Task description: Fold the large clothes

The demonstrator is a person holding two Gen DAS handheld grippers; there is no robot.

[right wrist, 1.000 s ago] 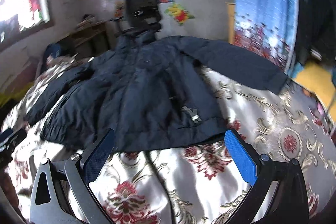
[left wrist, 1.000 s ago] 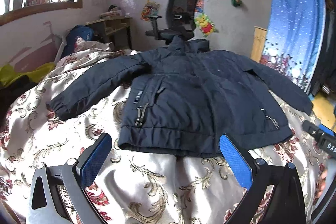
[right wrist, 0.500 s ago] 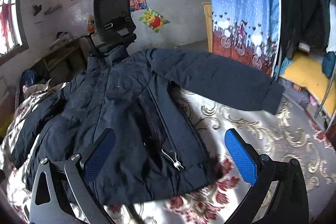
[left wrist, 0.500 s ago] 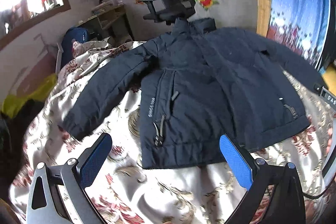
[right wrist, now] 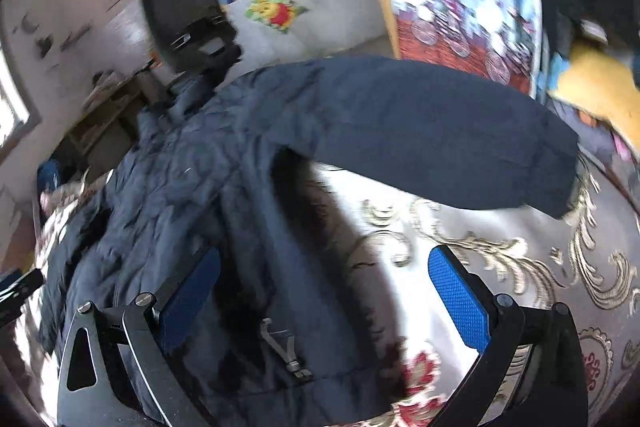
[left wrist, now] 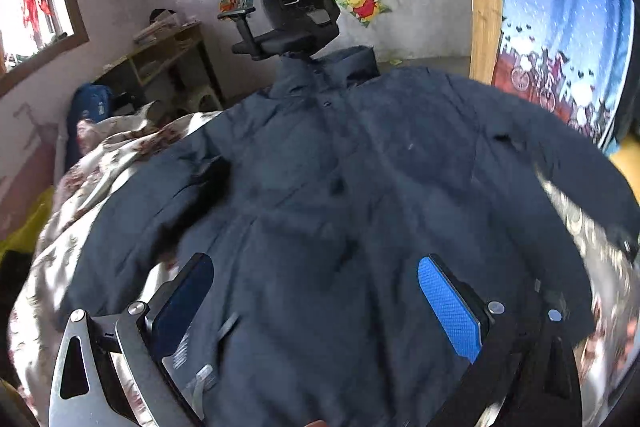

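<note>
A large dark navy padded jacket [left wrist: 340,195] lies flat, front up, on a floral bedspread [right wrist: 500,267], collar toward the far wall and sleeves spread out. My left gripper [left wrist: 316,291] is open and empty, low over the jacket's lower left front. My right gripper [right wrist: 324,283] is open and empty, over the jacket's right side edge near the hem, with a zipper pull [right wrist: 286,347] just below. The right sleeve [right wrist: 440,135] stretches out to the right across the bedspread.
A black office chair [left wrist: 296,3] stands behind the collar by the wall. A wooden desk [left wrist: 168,55] is at the far left. A blue curtain [left wrist: 560,27] hangs at the right. The bedspread's left edge [left wrist: 52,227] drops away.
Both grippers have moved forward and down over the jacket. The hem, which lay beyond the fingers before, now sits under them. Both stay open.
</note>
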